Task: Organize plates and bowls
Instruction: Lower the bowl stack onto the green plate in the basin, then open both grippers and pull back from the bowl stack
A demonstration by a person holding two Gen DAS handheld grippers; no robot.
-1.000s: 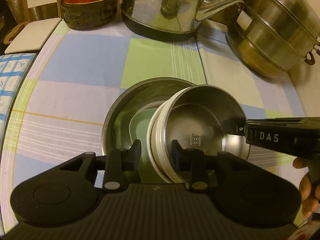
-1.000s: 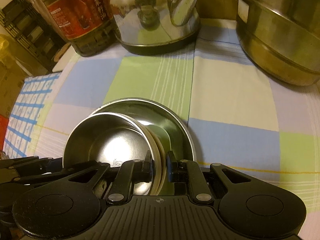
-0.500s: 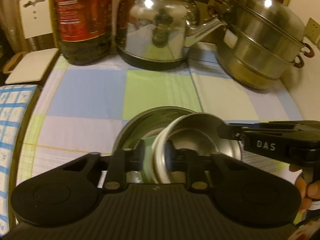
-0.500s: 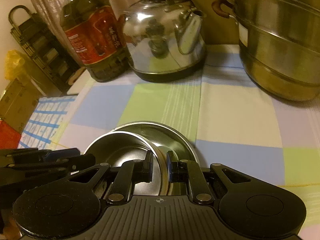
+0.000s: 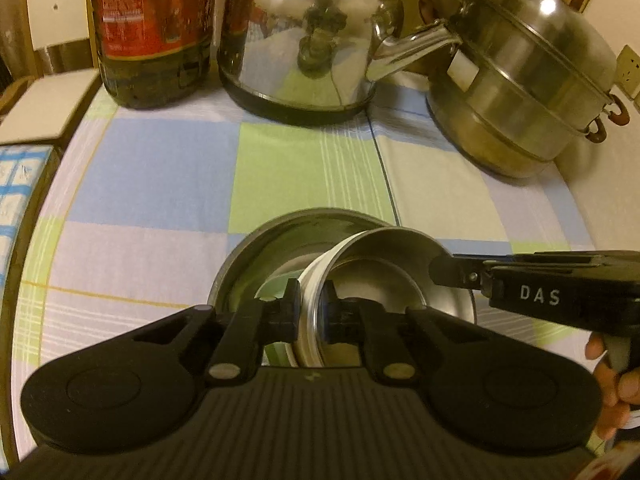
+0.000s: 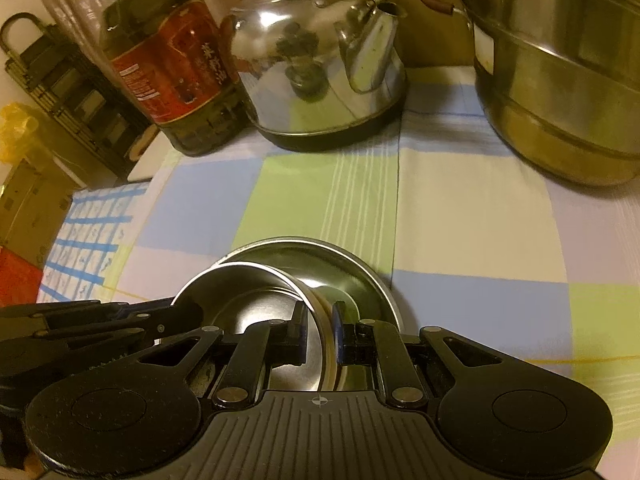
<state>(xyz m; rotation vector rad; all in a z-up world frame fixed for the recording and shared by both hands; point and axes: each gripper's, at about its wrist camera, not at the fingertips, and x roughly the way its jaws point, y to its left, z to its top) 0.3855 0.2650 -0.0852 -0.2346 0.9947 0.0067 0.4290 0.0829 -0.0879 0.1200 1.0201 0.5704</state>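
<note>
Left gripper point(image 5: 310, 312) jaws newly closed on bowl point(image 5: 384, 280) rim, right gripper point(image 6: 320, 330) gripping opposite rim

A checked tablecloth point(image 5: 304, 168) of blue, green, cream and lilac squares carries a shiny silver steel bowl point(image 5: 384, 280) and plate point(image 5: 280, 240), a mirror-bright kettle point(image 5: 308, 40) and a red-labelled dark oil bottle point(image 5: 152, 28).

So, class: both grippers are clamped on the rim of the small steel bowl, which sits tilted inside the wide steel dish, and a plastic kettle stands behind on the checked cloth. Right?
One slip: the kettle is shiny steel, not plastic; the left wrist view shows it. Otherwise yes: the left gripper and right gripper clamp the small steel bowl, tilted inside the wide steel dish on the checked cloth.
</note>
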